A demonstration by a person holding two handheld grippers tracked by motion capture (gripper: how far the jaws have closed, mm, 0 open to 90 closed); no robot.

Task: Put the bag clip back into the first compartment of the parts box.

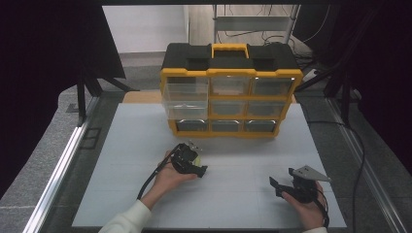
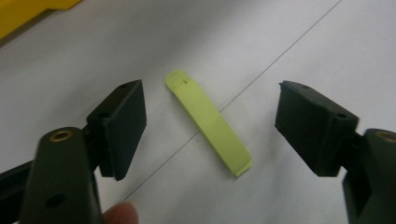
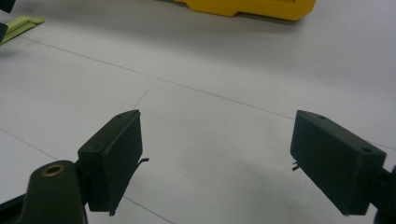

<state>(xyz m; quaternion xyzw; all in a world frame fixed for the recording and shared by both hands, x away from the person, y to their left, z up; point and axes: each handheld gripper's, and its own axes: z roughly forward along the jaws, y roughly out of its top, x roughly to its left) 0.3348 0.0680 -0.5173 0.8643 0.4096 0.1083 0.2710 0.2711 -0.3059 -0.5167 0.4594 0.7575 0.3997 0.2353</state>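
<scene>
Your left gripper [image 2: 210,126] stands wide, its black jaws to either side of the flat lime-green plastic strip [image 2: 208,122] on the white table [image 2: 299,56], touching nothing. The strip's long axis runs away from you between the pads, slanted, so closing should catch its long edges. This hand is the nearer one. Your right gripper [image 3: 233,158] rests well apart, spread and empty, and the yellow-and-black drawer organiser [image 1: 228,92] stands behind.
</scene>
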